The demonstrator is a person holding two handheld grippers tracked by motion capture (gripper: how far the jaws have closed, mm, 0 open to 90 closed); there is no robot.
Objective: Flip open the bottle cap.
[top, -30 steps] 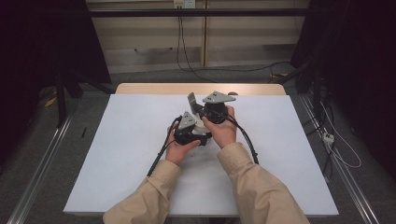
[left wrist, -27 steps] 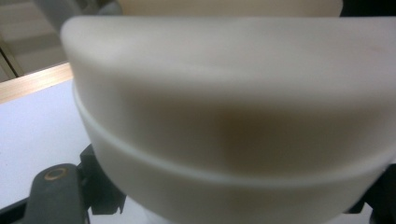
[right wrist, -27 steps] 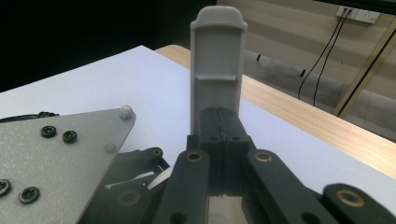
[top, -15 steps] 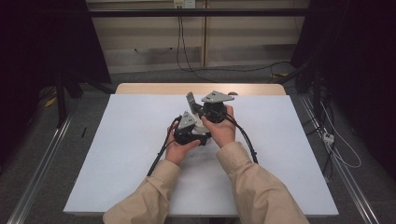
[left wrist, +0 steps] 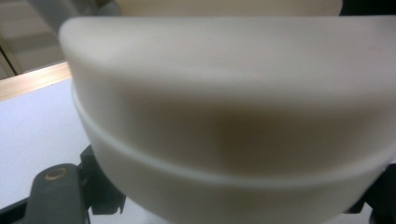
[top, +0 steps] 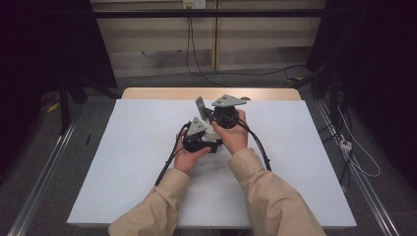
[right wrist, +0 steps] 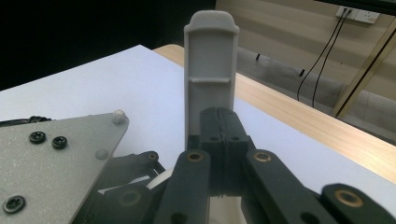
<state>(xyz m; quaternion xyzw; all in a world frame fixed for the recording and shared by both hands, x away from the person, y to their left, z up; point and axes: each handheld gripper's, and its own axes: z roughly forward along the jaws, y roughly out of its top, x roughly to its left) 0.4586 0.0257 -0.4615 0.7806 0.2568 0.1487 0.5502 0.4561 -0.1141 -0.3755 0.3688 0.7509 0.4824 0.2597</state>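
Two hand-held grippers are meeting at the middle of the white table (top: 123,162), seen from the high view. To the left, the left hand (top: 186,156) is holding the left gripper (top: 199,135), whose grey three-cornered plate (top: 196,126) is facing up; whether its jaws are parted or closed cannot be told, though a cream rounded object (left wrist: 224,116) is sitting blurred and very close before its camera in the left gripper view. To the right, the right hand (top: 232,133) is gripping the right gripper (right wrist: 218,135), whose jaws are pressing together on the lower end of a grey plastic piece (right wrist: 211,70) standing upright above them. Both cables (top: 255,142) are trailing back toward the person's beige sleeves (top: 275,196).
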